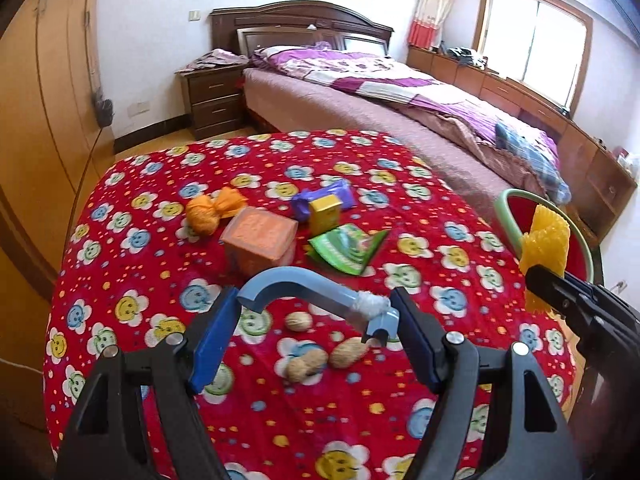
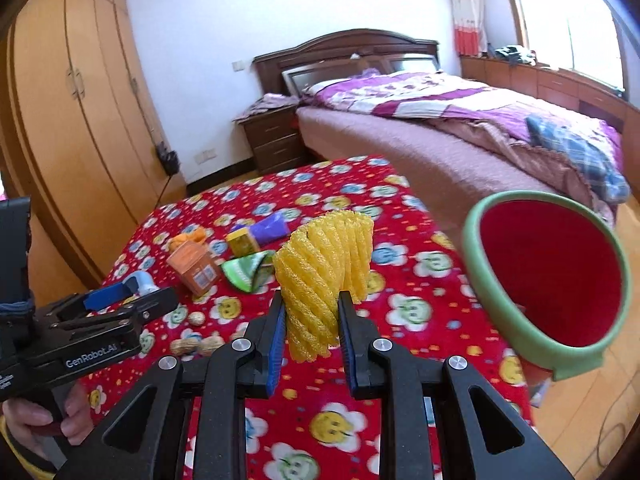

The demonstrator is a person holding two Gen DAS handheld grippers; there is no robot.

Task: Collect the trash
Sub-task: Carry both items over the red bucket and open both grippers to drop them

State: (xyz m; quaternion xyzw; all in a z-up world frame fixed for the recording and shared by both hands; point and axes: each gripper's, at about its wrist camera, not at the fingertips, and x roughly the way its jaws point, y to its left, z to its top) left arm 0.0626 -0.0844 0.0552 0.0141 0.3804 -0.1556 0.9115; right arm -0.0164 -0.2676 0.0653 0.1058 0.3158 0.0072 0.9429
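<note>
Right tool (image 2: 311,322): clenched on yellow foam mesh fruit sleeve (image 2: 324,276), held upright above desk in red flower-print cloth (image 2: 400,300), just left of green-rimmed red bin (image 2: 548,276).
Left tool (image 1: 316,336): grasping curved blue plastic hook (image 1: 304,292) between wide-set pads.
Left of bin, on desk: peanuts (image 1: 324,358), orange carton (image 1: 260,242), green wrapper (image 1: 346,250).

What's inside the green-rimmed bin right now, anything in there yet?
The right wrist view looks into the green-rimmed bin: only bare red lining shows, no trash. Its near rim hides the lowest part. The yellow foam net is outside it, in the right gripper.
</note>
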